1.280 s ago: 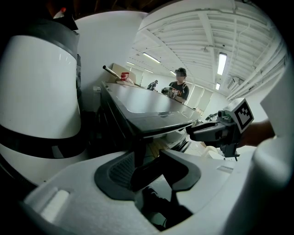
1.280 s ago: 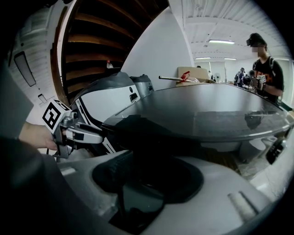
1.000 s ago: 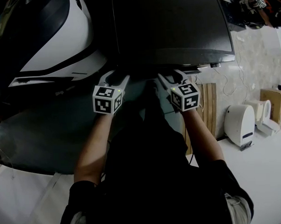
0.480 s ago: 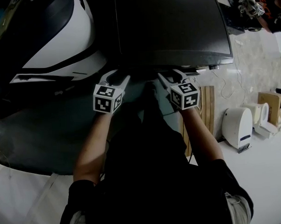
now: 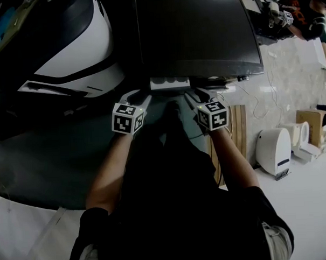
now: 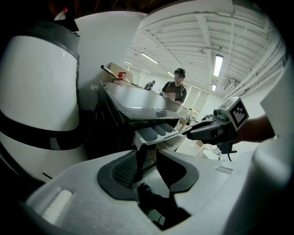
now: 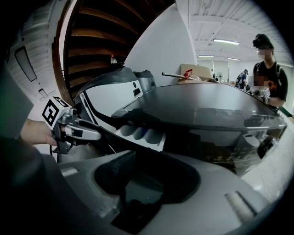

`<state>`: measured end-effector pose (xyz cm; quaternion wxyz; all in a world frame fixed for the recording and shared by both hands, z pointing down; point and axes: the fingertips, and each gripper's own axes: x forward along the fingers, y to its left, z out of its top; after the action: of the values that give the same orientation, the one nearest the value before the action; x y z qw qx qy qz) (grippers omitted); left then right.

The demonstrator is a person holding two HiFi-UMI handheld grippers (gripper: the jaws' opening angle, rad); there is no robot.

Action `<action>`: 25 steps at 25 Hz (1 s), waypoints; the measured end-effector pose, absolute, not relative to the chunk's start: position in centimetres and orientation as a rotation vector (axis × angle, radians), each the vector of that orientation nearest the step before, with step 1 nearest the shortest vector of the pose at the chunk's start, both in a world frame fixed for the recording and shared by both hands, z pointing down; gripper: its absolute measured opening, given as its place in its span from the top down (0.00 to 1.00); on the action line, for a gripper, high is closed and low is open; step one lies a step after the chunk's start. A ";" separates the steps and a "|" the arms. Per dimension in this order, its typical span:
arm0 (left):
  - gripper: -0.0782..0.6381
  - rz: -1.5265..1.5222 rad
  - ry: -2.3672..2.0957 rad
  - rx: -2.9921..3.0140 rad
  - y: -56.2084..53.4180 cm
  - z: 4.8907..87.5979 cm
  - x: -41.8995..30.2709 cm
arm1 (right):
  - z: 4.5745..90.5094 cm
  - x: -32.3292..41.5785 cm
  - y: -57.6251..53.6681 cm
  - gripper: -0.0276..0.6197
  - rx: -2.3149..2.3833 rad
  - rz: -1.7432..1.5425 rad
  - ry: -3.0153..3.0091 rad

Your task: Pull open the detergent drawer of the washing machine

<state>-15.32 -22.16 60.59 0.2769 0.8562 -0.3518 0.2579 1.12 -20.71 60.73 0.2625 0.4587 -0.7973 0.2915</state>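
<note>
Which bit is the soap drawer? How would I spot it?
Find the big dark washing machine at the top of the head view. A small white tray sticks out of its near edge, toward the left: the detergent drawer. Only it has scooped hollows inside.

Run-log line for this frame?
white detergent drawer: partly out of dark washing machine | left gripper: jaws closing round drawer front | right gripper: jaws closing at drawer front

One washing machine (image 5: 196, 28), one drawer (image 5: 169, 82), two grippers (image 5: 135, 95) (image 5: 198, 93).
</note>
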 end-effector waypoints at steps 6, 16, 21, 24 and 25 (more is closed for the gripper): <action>0.70 0.701 -0.917 2.307 -19.3 60.5 -15.4 | 60.7 0.9 -17.9 0.71 1.261 0.795 -2.116; 0.66 0.721 -0.864 2.338 -16.6 60.0 -15.3 | 60.3 0.8 -15.1 0.71 1.293 0.828 -2.090; 0.65 0.746 -0.858 2.371 -17.2 59.6 -14.5 | 60.0 0.8 -15.3 0.71 1.271 0.873 -2.122; 0.65 0.735 -0.867 2.357 -16.9 59.7 -14.1 | 60.4 1.4 -15.3 0.71 1.234 0.847 -2.130; 0.65 0.732 -0.873 2.353 -16.8 59.7 -13.9 | 60.5 1.6 -15.3 0.71 1.224 0.840 -2.134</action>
<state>-13.88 -16.80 59.65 0.2606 0.8689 -0.3224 0.2705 1.62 -15.33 60.46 0.2677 0.4537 -0.7910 0.3112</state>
